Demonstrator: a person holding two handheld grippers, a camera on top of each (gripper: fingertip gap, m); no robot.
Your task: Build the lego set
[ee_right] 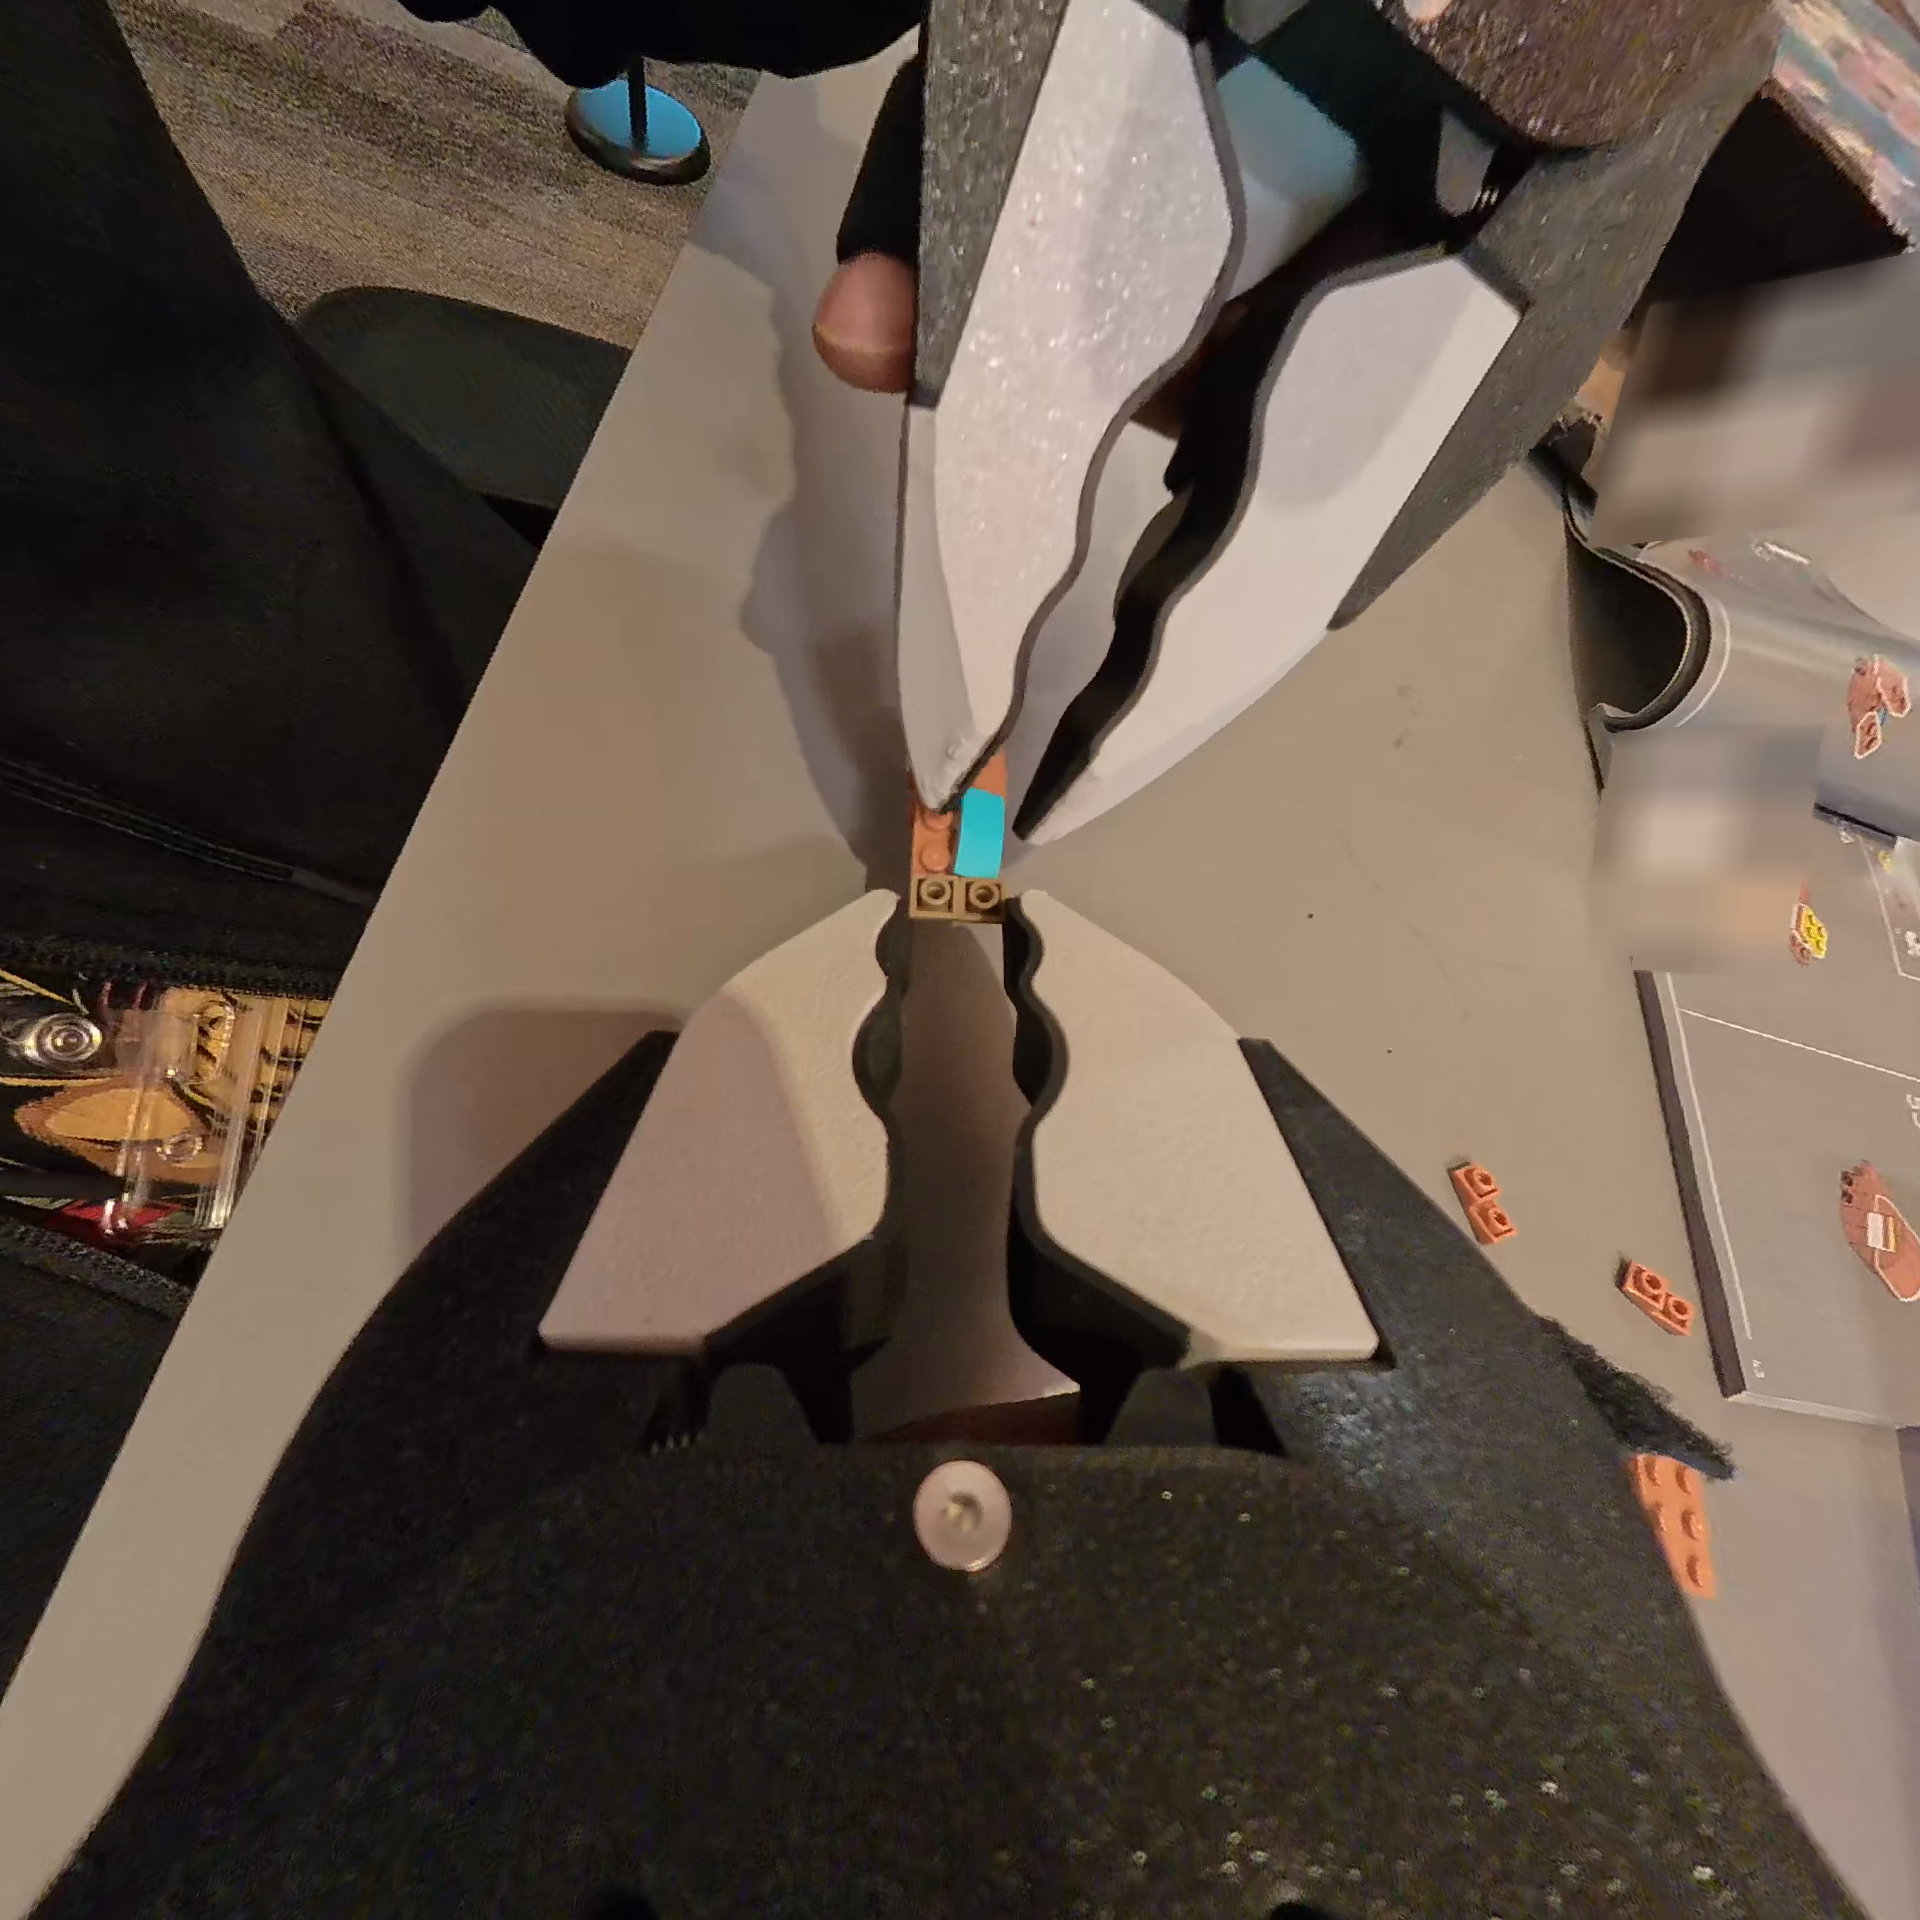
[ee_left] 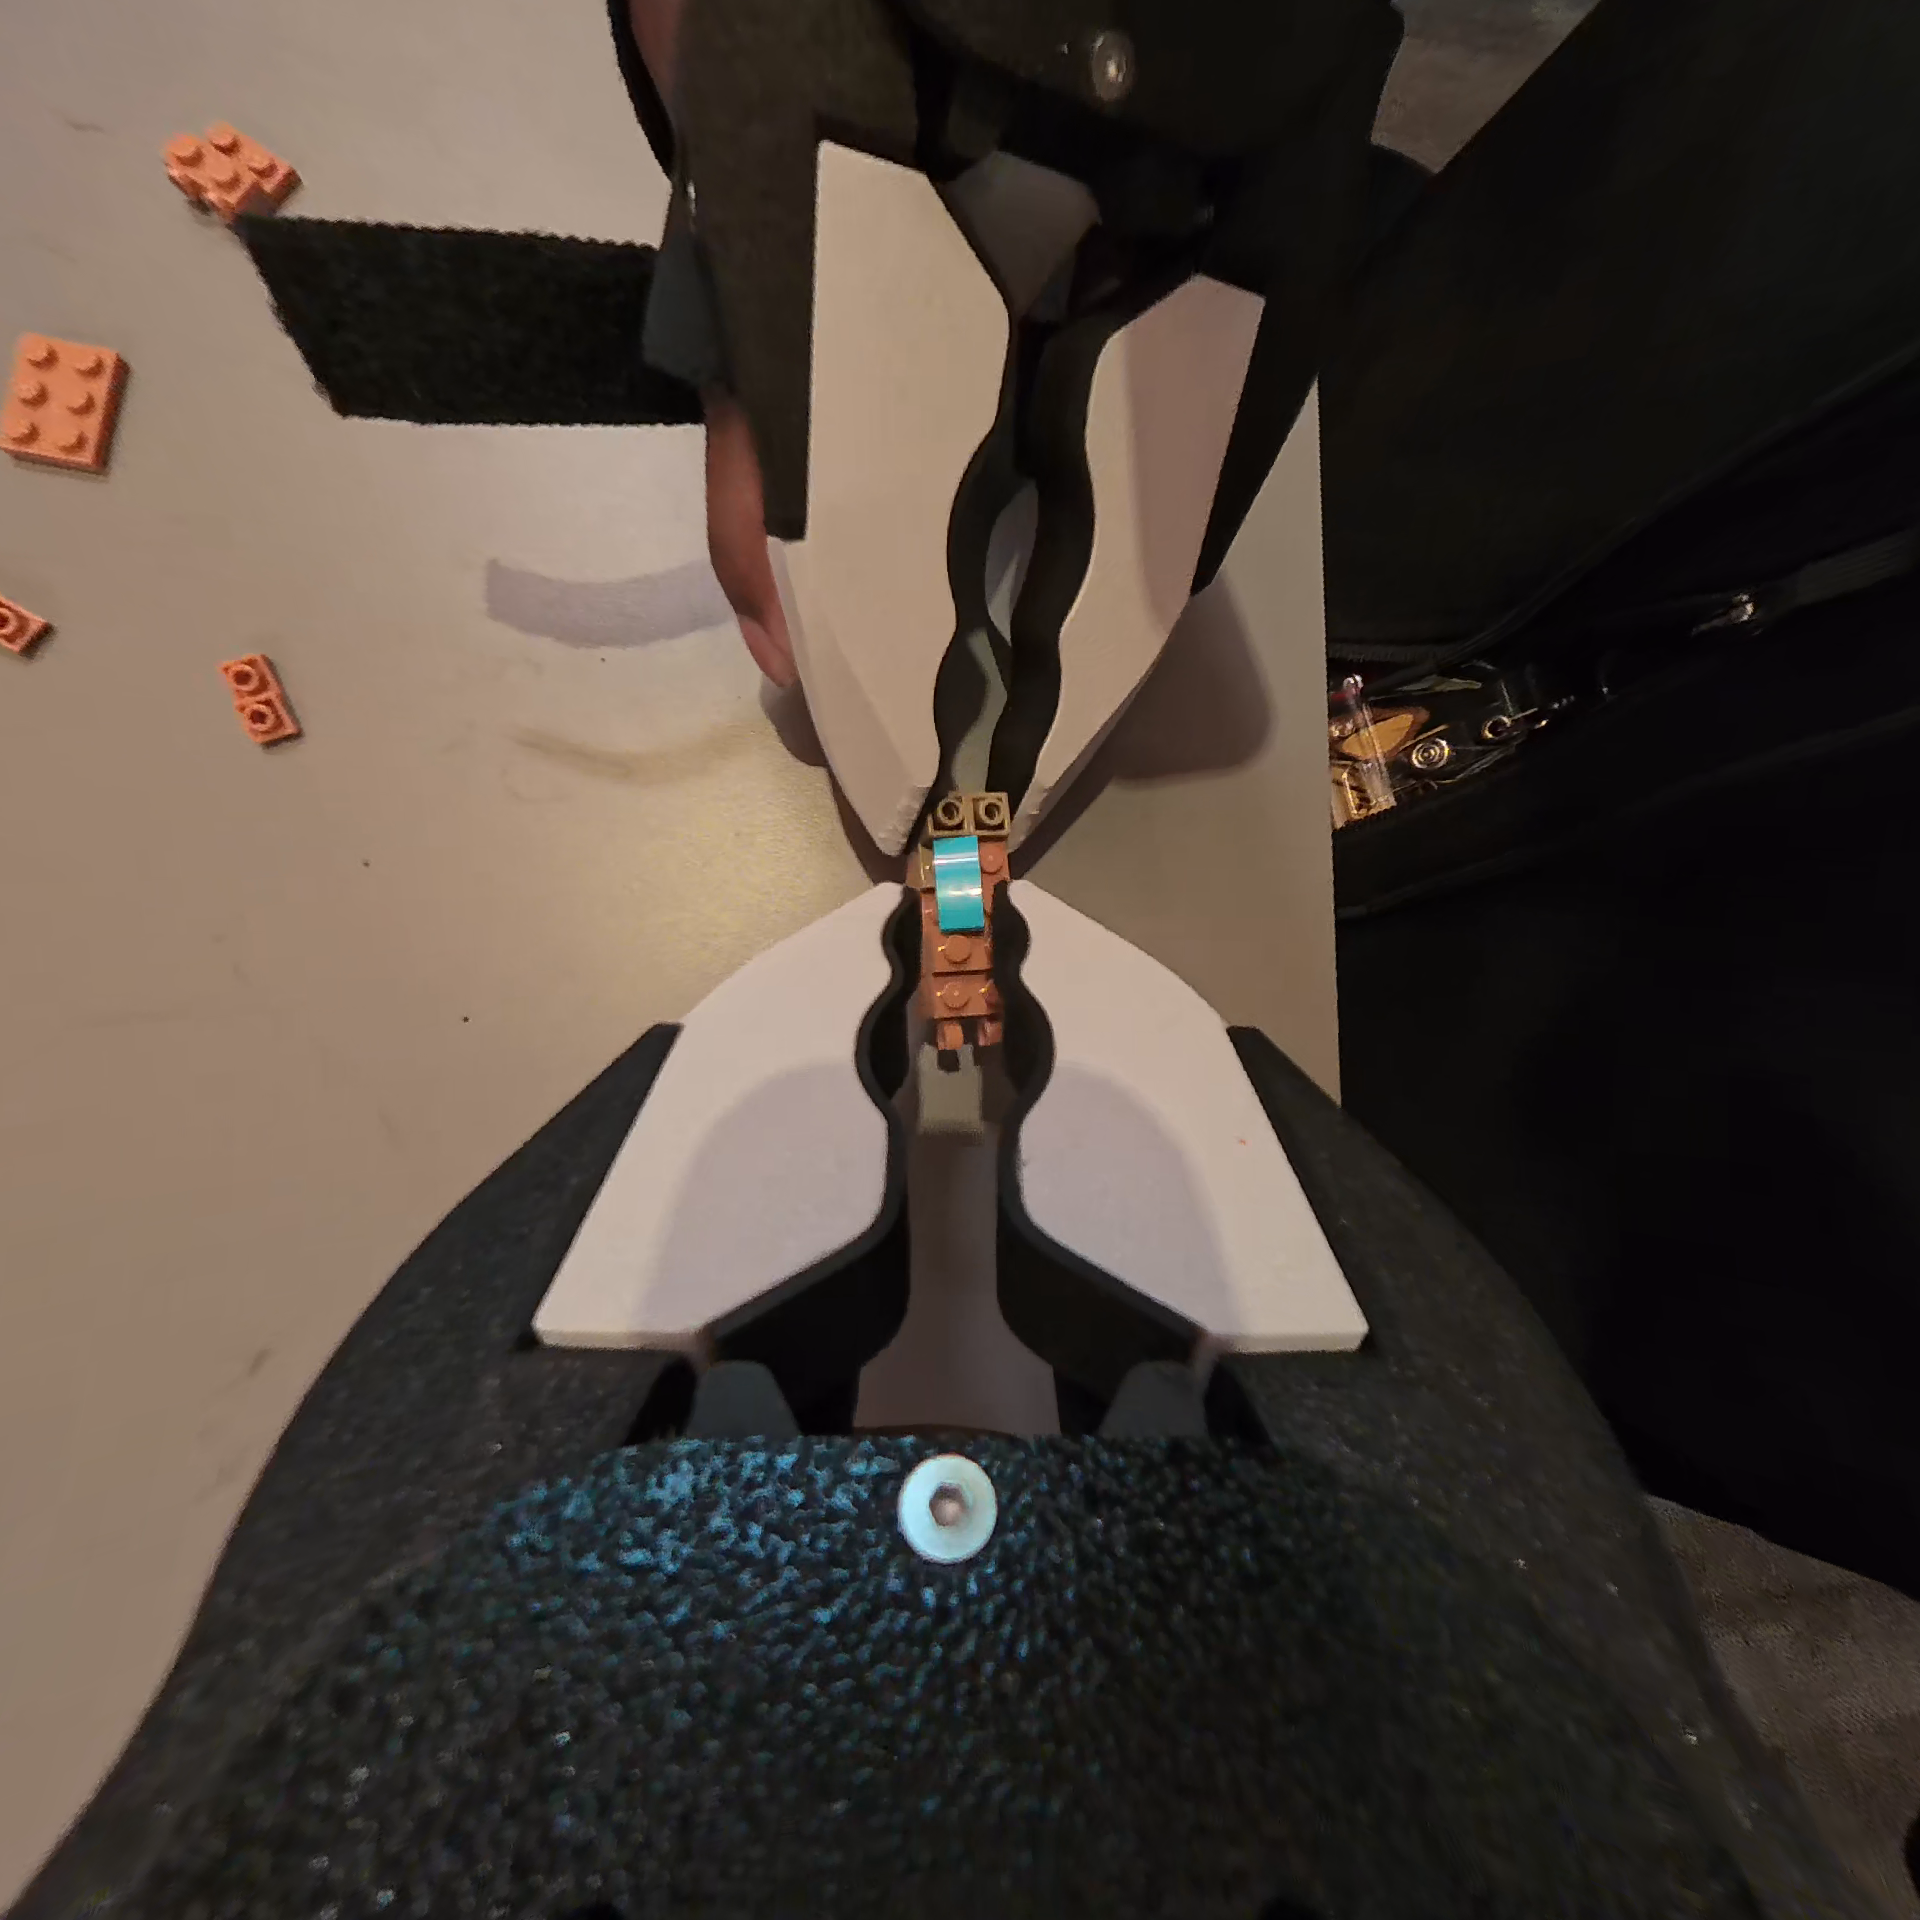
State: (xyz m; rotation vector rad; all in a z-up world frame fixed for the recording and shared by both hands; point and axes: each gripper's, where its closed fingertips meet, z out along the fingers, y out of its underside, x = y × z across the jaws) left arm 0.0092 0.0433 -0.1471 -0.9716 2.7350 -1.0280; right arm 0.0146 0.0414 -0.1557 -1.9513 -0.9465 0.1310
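i see my left gripper [ee_left: 958, 904] at frame centre, jaws clamped on orange brick assembly [ee_left: 961, 977] with teal tile [ee_left: 958, 883]. my right gripper [ee_right: 956, 914] faces it, jaws clamped on tan 2-stud plate [ee_right: 958, 896] at assembly's far end. grey table [ee_left: 312, 935] below; loose orange plates [ee_left: 62, 400] upper left of left wrist view; instruction booklet [ee_right: 1787, 1195] right side of right wrist view.

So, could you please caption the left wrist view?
Both tools grip a small brick model above the table.
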